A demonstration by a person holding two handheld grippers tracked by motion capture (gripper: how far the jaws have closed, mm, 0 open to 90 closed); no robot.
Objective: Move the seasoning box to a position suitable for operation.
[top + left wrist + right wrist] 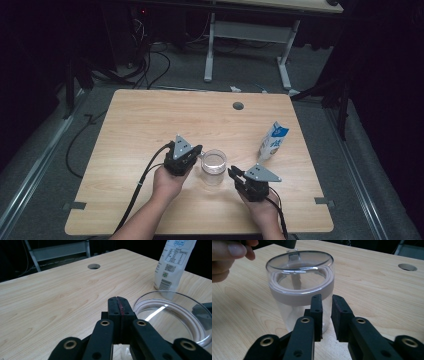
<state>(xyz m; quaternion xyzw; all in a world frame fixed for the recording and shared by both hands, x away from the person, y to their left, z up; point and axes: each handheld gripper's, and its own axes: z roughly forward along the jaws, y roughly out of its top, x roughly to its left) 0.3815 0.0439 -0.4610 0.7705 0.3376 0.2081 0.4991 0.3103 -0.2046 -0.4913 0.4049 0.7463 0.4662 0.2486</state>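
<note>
High view: a clear glass jar (214,167) is seen standing upright on the wooden worktop (150,125), between the left claw (198,151) and the right claw (233,173), with each claw just beside it. A blue-and-white carton (273,141) is placed farther back on the right side, well apart from the jar. Its printing is too small to be read from above.

From the left gripper view, the back of the carton (172,265) is shown with a panel of fine print, a square code, a small green mark and a barcode; none of the writing can be made out. The left claw (119,305) is seen clenched on nothing, its jaws pressed flat together, with the jar's rim (172,312) just to its right and lower.

From the right gripper view, the jar (300,287) is shown with a frosted grey band below its rim. It stands just beyond the right claw (326,301), whose jaws are nearly closed with a narrow gap and nothing between them. Fingers (229,251) of the other hand are seen at the upper left. A round hole (407,267) in the worktop is seen at the far right.
</note>
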